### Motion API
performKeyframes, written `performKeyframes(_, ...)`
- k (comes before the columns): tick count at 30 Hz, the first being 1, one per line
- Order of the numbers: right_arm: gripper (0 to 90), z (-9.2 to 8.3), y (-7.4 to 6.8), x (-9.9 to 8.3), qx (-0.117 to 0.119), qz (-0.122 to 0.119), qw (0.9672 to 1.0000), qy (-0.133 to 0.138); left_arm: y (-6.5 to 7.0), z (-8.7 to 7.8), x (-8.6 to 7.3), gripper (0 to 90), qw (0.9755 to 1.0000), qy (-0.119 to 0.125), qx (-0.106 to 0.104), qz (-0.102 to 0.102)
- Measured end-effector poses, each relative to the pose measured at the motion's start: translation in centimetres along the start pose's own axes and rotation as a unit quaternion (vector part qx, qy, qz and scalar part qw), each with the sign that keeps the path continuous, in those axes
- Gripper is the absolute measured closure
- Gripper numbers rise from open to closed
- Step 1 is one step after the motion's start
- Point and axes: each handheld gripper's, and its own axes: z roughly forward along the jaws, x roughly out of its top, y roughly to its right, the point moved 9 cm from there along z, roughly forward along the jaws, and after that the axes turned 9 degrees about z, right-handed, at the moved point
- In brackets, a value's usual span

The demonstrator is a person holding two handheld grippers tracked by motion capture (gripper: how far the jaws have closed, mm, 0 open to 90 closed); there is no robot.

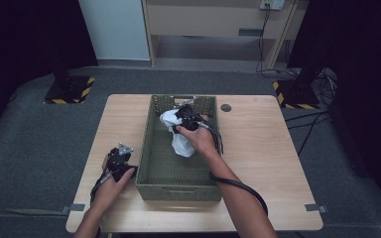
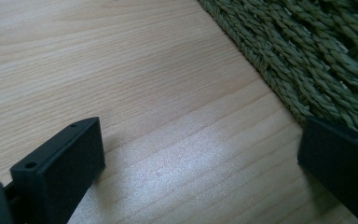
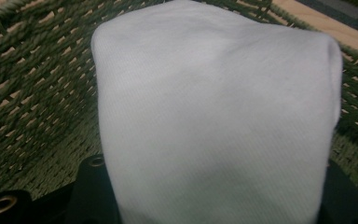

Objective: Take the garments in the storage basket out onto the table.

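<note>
In the high view the right tongs (image 1: 184,118) sit just above the centre of the frame, inside the far half of the basket (image 1: 155,148), clamped on a white cloth (image 1: 181,141). The cloth bunches at the tongs and hangs down and to the right of them, its lower end over the basket floor. In the right gripper view the cloth (image 3: 214,121) rises out between the two black jaws at the bottom edge and covers the middle of the frame, with basket weave behind it. The left tongs (image 1: 120,163) lie at lower left on the bench (image 1: 258,148), just beside the basket's left wall. In the left gripper view they (image 2: 200,168) stand wide with bare bench between them, well apart from the cloth.
</note>
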Motion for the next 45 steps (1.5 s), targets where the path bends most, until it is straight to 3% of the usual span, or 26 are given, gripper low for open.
performKeyframes(12, 46.7, -2.4, 0.8, 0.9, -0.008, -0.002, 0.9998, 0.016, 0.0, 0.0, 0.0, 0.0, 1.0, 0.001, 0.0, -0.001)
performKeyframes(29, 47.9, -4.8, 1.5, 1.5, -0.001, 0.009, 0.9993, 0.035, 0.0, 0.0, 0.0, 0.0, 1.0, 0.0, 0.0, -0.001)
performKeyframes(45, 48.1, -7.4, 2.0, 2.7, -0.003, 0.001, 0.9987, 0.05, 0.0, 0.0, 0.0, 0.0, 1.0, 0.0, 0.0, 0.0)
